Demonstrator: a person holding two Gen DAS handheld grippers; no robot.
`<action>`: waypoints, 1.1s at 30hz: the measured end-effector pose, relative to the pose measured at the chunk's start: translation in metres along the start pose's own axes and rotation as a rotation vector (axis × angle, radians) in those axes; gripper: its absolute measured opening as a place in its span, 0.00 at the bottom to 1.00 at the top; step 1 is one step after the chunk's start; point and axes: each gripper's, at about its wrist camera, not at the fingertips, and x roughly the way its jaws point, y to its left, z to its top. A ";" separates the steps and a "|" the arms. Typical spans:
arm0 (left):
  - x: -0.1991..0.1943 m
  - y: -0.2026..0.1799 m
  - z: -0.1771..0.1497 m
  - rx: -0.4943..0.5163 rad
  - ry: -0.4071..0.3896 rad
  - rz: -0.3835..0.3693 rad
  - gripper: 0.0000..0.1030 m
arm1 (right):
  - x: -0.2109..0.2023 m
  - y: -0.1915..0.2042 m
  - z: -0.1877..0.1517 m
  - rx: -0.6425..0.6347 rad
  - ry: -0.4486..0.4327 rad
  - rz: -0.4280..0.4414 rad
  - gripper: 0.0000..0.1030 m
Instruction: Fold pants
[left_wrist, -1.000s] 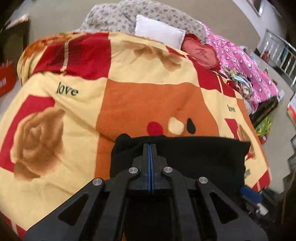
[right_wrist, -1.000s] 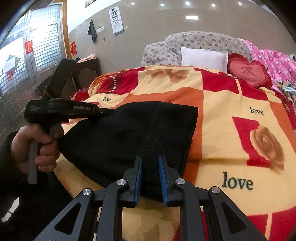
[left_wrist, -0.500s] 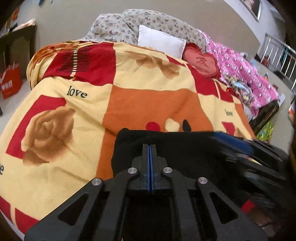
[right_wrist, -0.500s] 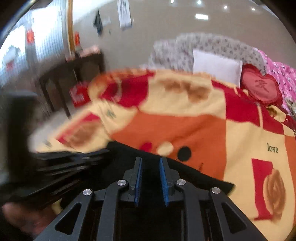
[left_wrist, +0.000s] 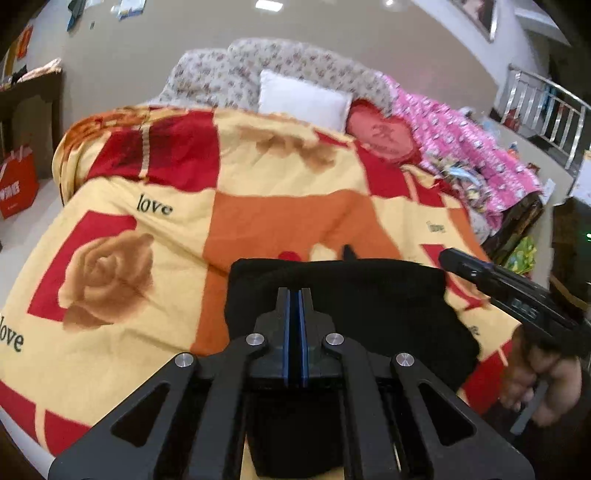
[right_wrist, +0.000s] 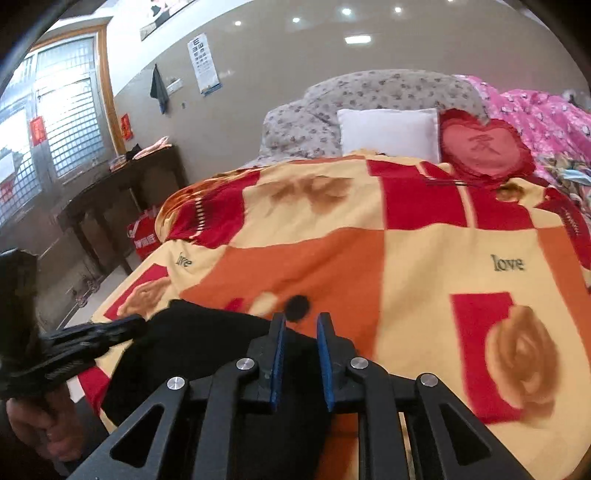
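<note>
The black pants (left_wrist: 351, 295) lie folded at the near edge of the bed, also visible in the right wrist view (right_wrist: 192, 339). My left gripper (left_wrist: 294, 295) is shut over the pants' near left part; whether it pinches fabric is hidden. It shows at the left of the right wrist view (right_wrist: 92, 336). My right gripper (right_wrist: 300, 321) is open, above the pants' right edge, with nothing between its pads. It appears at the right of the left wrist view (left_wrist: 454, 258), just off the pants' far right corner.
The bed carries a yellow, orange and red rose blanket (left_wrist: 155, 236). A white pillow (left_wrist: 303, 99), a red heart cushion (left_wrist: 384, 136) and pink bedding (left_wrist: 480, 155) lie at the head. A dark side table (right_wrist: 122, 192) and red bag (right_wrist: 146, 236) stand left of the bed.
My right gripper swung from the pants' near right edge around to the right side and lifted clear. The left gripper stayed shut on the near left part.
</note>
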 end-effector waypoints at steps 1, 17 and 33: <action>-0.001 -0.002 -0.003 0.006 0.001 -0.014 0.02 | 0.001 0.000 -0.002 -0.010 0.008 0.021 0.15; -0.002 0.029 -0.008 -0.065 0.042 -0.030 0.60 | -0.011 -0.037 -0.044 0.243 0.086 0.108 0.42; 0.033 0.035 0.001 -0.178 0.126 -0.209 0.35 | 0.004 -0.046 -0.045 0.412 0.052 0.351 0.32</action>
